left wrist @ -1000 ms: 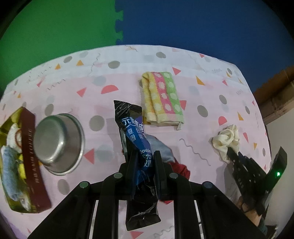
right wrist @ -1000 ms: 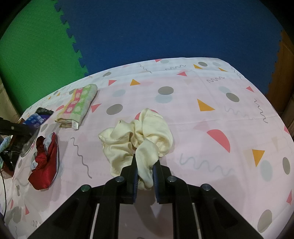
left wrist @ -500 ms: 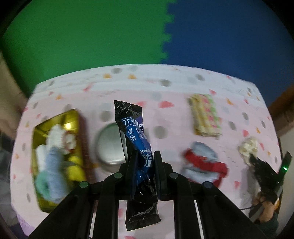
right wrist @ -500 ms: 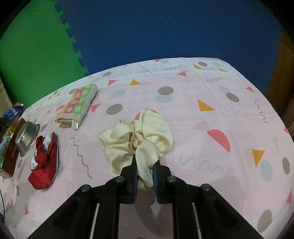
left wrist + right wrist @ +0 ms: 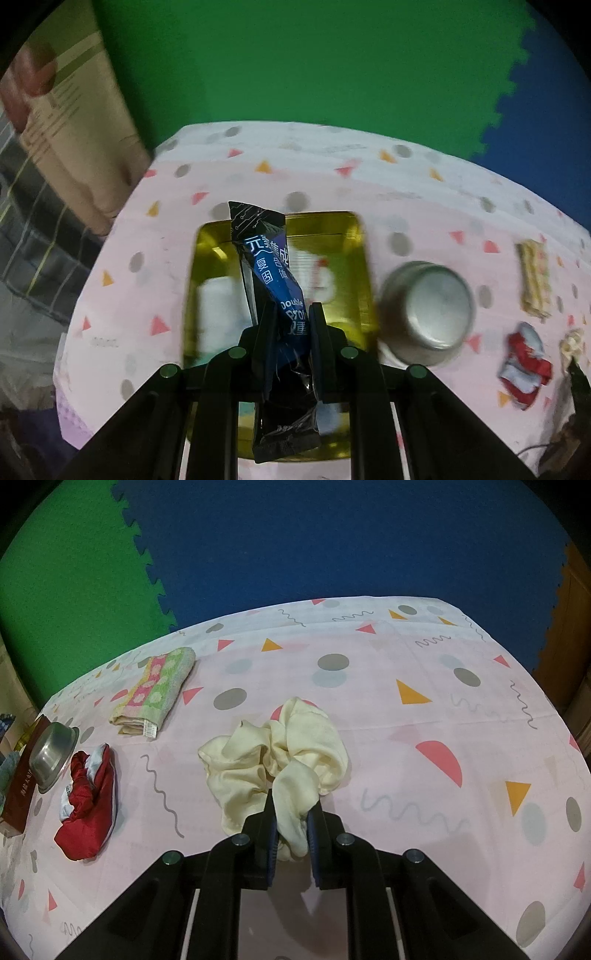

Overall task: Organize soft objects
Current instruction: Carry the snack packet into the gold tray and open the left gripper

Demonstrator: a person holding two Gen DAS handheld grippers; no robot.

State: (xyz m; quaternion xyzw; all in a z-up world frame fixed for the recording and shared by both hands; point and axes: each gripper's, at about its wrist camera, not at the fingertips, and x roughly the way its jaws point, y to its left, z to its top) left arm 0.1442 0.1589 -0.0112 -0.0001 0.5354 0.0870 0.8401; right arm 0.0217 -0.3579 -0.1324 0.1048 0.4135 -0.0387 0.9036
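Left tool (image 5: 291,325): jaws clamped on a black-and-blue foil sachet (image 5: 271,273) printed with white characters; the sachet stands nearly upright between the pads, its top end above a gold rectangular tin box (image 5: 356,236). The box sits on the desk (image 5: 424,195), covered in a pink cloth patterned with dots and triangles, and contains pale soft items, blurred.

Just beside the box, to its right in this view: an upturned steel bowl (image 5: 430,312). Further right: a red-and-white fabric bundle (image 5: 524,363) and a folded striped towel (image 5: 533,277).

Right tool (image 5: 291,812): jaws closed on one fold of a cream satin scrunchie (image 5: 280,753), the remainder of which rests on the cloth. The same bundle, bowl and towel lie well apart to its left.
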